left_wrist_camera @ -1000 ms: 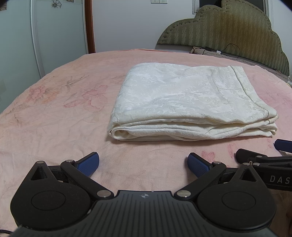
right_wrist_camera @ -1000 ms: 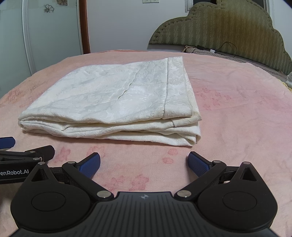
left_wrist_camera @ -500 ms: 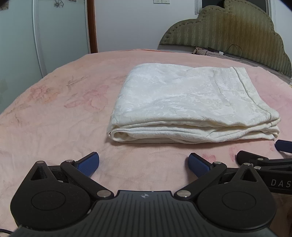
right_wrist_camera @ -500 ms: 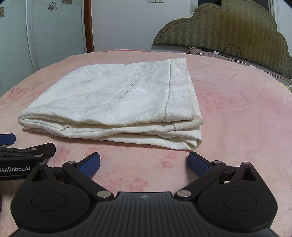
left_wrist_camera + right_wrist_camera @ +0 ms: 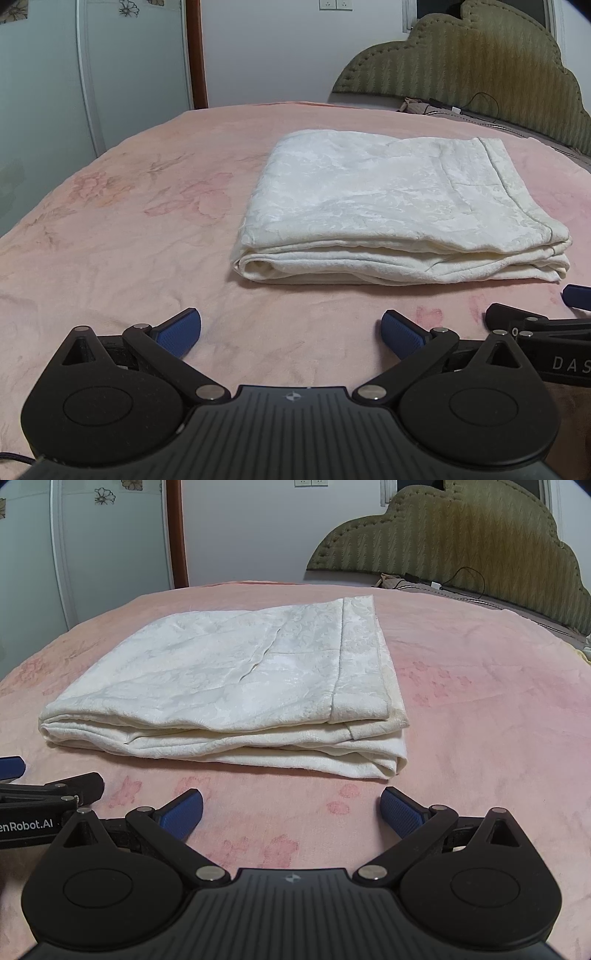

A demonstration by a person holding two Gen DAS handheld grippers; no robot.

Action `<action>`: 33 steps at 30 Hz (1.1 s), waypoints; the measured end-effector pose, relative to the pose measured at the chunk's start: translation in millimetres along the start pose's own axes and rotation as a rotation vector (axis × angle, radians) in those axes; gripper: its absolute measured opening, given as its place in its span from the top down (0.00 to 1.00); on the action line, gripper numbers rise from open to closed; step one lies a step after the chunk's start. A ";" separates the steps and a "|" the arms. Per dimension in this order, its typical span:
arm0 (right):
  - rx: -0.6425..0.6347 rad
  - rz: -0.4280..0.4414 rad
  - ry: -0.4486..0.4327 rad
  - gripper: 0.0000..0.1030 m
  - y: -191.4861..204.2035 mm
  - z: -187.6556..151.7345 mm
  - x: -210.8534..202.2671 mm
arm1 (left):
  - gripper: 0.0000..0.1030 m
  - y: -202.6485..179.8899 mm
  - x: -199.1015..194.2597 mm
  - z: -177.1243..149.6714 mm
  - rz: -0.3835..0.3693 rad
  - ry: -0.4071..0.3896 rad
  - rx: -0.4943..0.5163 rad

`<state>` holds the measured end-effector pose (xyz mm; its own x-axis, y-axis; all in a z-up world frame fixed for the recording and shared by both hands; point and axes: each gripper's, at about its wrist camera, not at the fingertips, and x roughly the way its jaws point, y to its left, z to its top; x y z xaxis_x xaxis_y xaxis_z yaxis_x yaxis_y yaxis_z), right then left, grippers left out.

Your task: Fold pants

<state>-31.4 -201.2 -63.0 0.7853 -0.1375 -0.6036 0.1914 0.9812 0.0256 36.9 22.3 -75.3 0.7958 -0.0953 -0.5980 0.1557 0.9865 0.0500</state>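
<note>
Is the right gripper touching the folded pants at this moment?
Apart. The right wrist view shows pink bedspread between the open right gripper and the near edge of the folded pants; nothing lies between its fingers.

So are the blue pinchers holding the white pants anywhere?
No. The left gripper and right gripper are both open and empty, short of the folded pants on the bed.

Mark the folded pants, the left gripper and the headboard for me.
folded pants (image 5: pixel 391 199), left wrist view, top layer.
left gripper (image 5: pixel 291 328), left wrist view, midway between its open fingertips.
headboard (image 5: pixel 461 535), right wrist view, quilted face.
</note>
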 end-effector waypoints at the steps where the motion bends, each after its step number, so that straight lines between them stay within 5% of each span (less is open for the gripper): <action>1: 0.000 0.000 0.000 0.00 0.1 0.0 0.0 | 0.00 0.1 0.3 0.2 -0.002 0.002 0.000; 33: 0.012 -0.022 -0.004 0.00 -1.8 -0.8 -1.3 | 0.00 1.1 -0.1 -1.5 -0.004 0.003 -0.007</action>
<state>-33.1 -202.6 -62.9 0.7833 -0.1596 -0.6008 0.2156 0.9762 0.0218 36.1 23.5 -76.3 0.7934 -0.0984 -0.6006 0.1544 0.9871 0.0421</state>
